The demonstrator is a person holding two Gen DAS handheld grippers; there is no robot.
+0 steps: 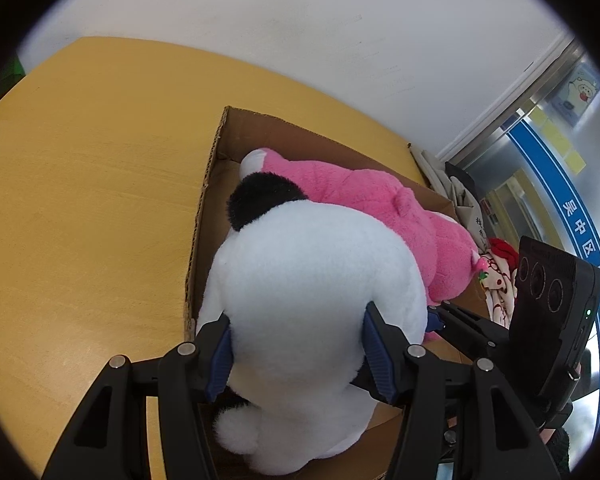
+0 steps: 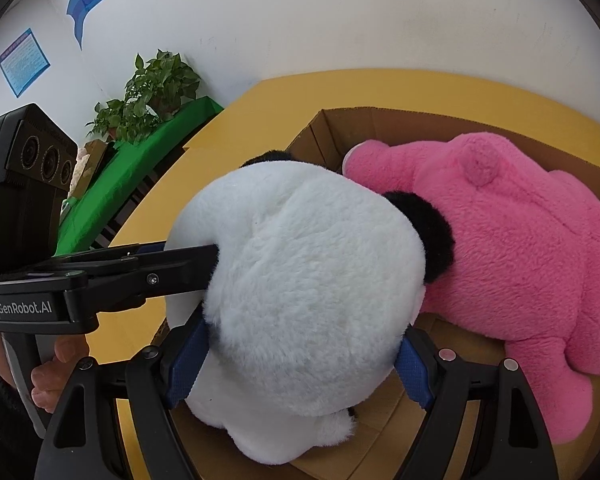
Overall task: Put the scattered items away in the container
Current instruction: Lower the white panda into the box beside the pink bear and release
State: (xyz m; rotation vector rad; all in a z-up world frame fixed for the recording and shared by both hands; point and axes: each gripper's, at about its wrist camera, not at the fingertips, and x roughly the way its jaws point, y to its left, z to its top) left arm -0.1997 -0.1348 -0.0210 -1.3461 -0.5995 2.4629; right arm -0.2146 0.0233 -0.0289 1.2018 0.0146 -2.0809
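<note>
A white plush toy with black ears [image 1: 300, 300] is clamped from two sides: the left gripper [image 1: 296, 354] is closed on its body, and the right gripper [image 2: 300, 356] is likewise closed on it, blue pads [image 2: 186, 364] pressed into the fur. The toy is held over the near end of an open cardboard box [image 1: 204, 216], just beside a pink plush toy [image 2: 520, 248] lying inside the box. The box is placed on a yellow tabletop [image 1: 92, 184].
</note>
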